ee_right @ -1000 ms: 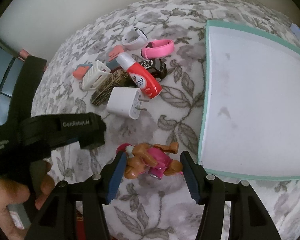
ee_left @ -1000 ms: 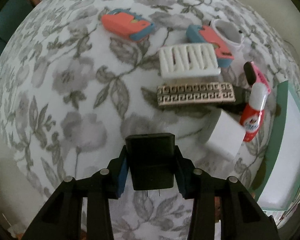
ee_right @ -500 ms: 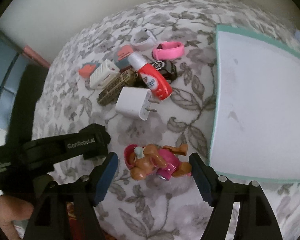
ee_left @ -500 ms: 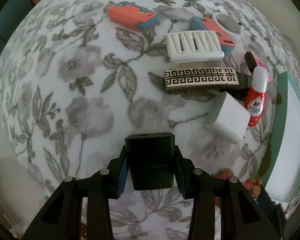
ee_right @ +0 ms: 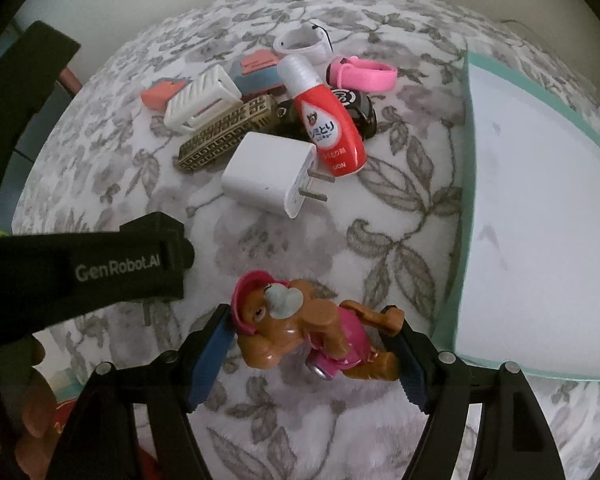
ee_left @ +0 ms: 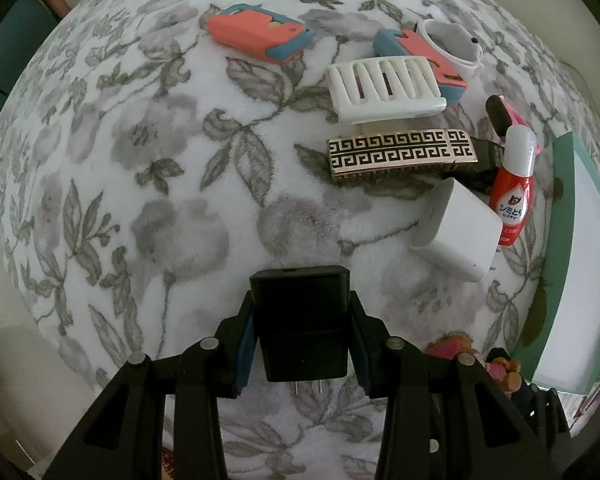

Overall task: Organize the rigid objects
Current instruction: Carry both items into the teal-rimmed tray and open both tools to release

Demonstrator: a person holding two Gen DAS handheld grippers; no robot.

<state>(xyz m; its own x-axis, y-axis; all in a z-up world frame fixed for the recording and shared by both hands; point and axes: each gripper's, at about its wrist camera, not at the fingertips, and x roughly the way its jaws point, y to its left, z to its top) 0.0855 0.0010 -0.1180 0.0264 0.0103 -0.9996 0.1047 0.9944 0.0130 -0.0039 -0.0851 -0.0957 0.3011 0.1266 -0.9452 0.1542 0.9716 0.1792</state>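
The black plug [ee_left: 302, 322] sits pinched between the jaws of the left gripper [ee_left: 302, 346], with its 2 metal pins pointing back at the camera. It is a plain dark block, held up off the flowery blanket [ee_left: 140, 168], likely so it can be carried to the green tray [ee_right: 540, 208].

The toy dog [ee_right: 300, 334] is brown with a pink hat and pink clothes. It lies between the jaws of the right gripper [ee_right: 314, 354], which are spread wide on both sides. I cannot tell if they touch it.

Farther off is a pile: a white plug [ee_right: 266, 174], a red bottle [ee_right: 326, 124] and a pink band [ee_right: 362, 74].
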